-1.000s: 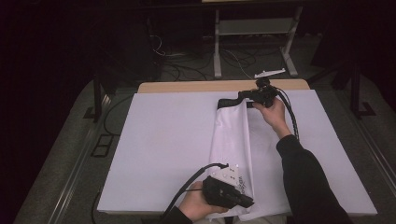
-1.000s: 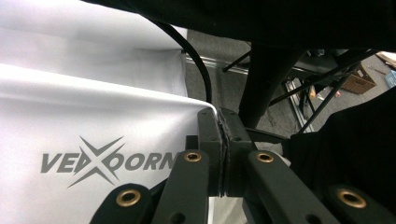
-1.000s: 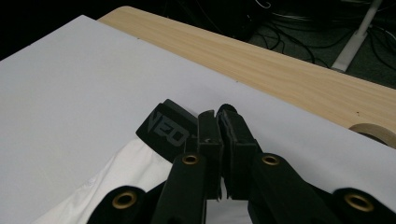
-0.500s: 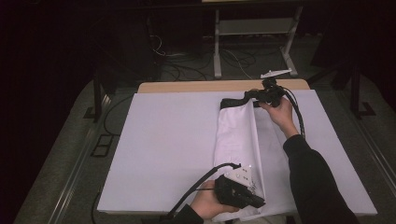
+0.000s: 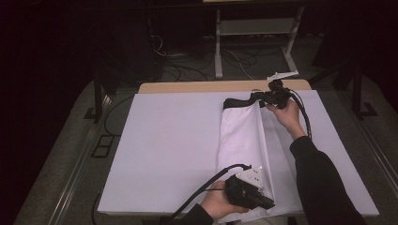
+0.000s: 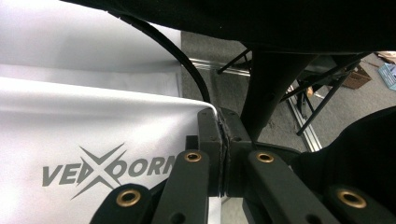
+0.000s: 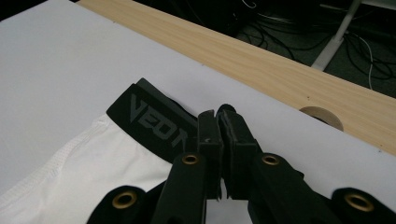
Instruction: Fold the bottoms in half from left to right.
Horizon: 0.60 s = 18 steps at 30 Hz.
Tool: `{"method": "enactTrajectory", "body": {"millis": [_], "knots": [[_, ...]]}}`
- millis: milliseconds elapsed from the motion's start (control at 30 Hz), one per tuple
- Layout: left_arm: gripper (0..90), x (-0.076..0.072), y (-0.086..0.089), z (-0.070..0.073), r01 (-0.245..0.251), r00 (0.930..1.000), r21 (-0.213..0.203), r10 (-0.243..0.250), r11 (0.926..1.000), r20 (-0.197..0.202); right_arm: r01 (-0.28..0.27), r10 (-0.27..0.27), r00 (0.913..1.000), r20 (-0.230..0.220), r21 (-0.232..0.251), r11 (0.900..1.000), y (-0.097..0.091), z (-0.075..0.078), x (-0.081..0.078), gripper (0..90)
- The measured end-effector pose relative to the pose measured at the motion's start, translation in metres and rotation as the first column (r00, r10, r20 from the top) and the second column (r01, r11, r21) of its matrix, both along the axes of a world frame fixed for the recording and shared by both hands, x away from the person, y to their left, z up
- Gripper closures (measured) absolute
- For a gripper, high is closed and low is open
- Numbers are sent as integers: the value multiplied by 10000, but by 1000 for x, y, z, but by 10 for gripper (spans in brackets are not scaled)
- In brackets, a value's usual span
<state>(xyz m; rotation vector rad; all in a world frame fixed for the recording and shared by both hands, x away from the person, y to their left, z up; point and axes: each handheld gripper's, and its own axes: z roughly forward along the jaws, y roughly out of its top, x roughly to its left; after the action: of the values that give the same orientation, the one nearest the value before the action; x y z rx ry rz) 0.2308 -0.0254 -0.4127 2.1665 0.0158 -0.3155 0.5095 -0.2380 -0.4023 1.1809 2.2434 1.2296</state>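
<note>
Your left gripper (image 5: pixel 248 192) has its fingers pinching the near hem of the white garment (image 5: pixel 244 136). From there the garment runs lengthwise straight away across the tabletop (image 5: pixel 164 140) to its black waistband (image 7: pixel 154 123), where your right gripper (image 5: pixel 277 97) fingers are clamped on the band. Each hand's got its own end.

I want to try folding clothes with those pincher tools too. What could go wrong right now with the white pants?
1. The left gripper pinches only the corner of the white pants near the table's front edge; that end could slip out and slide off.
2. The right gripper clamps the black waistband. Pulling both ends apart could tug it free.
3. The raised crease along the middle could fold crooked.
</note>
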Motion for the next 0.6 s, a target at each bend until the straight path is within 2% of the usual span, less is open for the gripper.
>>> {"method": "enactTrajectory", "body": {"millis": [367,600], "knots": [[874,4,-22,-6,130,9999,137,-130,9998,-49,-34,35,9999,-108,42,10000,-12,-8,1,858],[874,6,-34,-10,226,9997,64,-225,9997,-136,-50,50,9999,-96,-27,10000,-20,-11,2,858]]}}
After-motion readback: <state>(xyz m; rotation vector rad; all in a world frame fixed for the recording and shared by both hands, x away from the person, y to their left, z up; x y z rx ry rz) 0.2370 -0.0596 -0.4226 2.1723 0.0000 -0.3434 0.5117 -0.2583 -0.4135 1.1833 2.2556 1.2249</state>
